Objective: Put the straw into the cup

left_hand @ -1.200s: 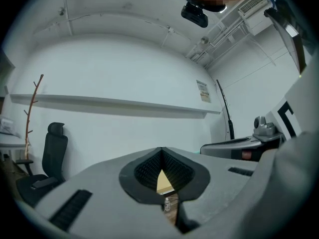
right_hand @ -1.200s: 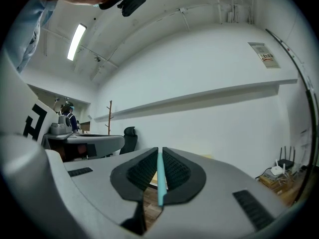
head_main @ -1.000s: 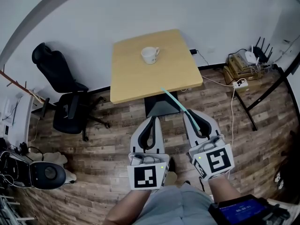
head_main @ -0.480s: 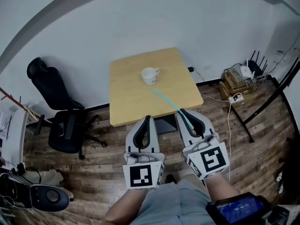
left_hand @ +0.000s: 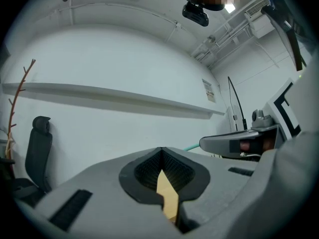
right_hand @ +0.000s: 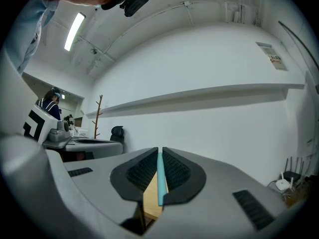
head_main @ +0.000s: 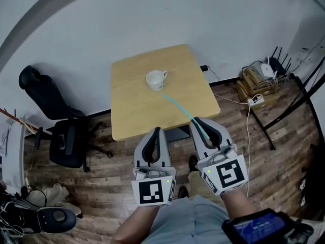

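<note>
Step in hand: carrying the straw to the cup; insertion not begun.

- Table [head_main: 133,103]: square top, pale wood, smooth and matte. It lies ahead of both grippers and below them, with wood-plank floor under the grippers themselves.
- Right gripper [head_main: 196,122]: grey moulded shell with black ribbed pads. Jaws clamped on the straw, which runs out forward between the pads; the right gripper view shows it pinched in the narrow slot.
- Left gripper [head_main: 156,131]: same build, just beside the right one on its left. Jaws brought together with nothing between them, only a sliver of table showing through the hollow behind the tips. I judge it idle for this step.
- Cup [head_main: 155,80]: white, glazed, round, handle on its right side, mouth up. It sits ahead of the right gripper and a little to its left, beyond the straw's free end.
- Straw [head_main: 180,109]: thin, straight, pale teal, plastic by the look. Its free end aims roughly at the cup but stops short of it.

Next move, my judgement: push the right gripper forward and left over the table, tilt the straw tip down, lower it through the rim, then let go. The straw is light and long, so the tip will wander; the cup could tip if nudged at the rim.
</note>
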Demonstrator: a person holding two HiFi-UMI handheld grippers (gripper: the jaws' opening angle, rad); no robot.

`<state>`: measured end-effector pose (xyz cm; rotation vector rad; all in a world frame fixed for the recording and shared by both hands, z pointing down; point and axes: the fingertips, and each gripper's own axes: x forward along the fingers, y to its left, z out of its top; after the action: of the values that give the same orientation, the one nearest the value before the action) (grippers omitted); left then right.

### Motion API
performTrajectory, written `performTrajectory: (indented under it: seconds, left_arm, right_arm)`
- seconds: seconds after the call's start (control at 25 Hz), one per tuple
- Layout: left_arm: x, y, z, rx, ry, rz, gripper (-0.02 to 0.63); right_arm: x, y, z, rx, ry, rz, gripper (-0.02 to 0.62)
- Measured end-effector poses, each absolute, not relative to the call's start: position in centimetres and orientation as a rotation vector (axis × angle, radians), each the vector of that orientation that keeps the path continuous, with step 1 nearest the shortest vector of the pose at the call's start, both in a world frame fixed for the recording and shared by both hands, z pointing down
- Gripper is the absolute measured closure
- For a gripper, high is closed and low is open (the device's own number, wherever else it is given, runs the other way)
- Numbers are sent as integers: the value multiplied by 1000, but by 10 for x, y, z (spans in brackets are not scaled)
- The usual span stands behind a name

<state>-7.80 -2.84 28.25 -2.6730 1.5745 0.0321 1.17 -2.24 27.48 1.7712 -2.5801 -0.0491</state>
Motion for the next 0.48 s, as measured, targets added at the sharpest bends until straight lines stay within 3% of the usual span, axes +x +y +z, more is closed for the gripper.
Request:
performTrajectory:
  seconds: [0.48]
  left_arm:
    - [-19,-157,301,-2646,1620,-87,609]
  right_arm:
    - [68,-147,300,1726,-2657,75,571]
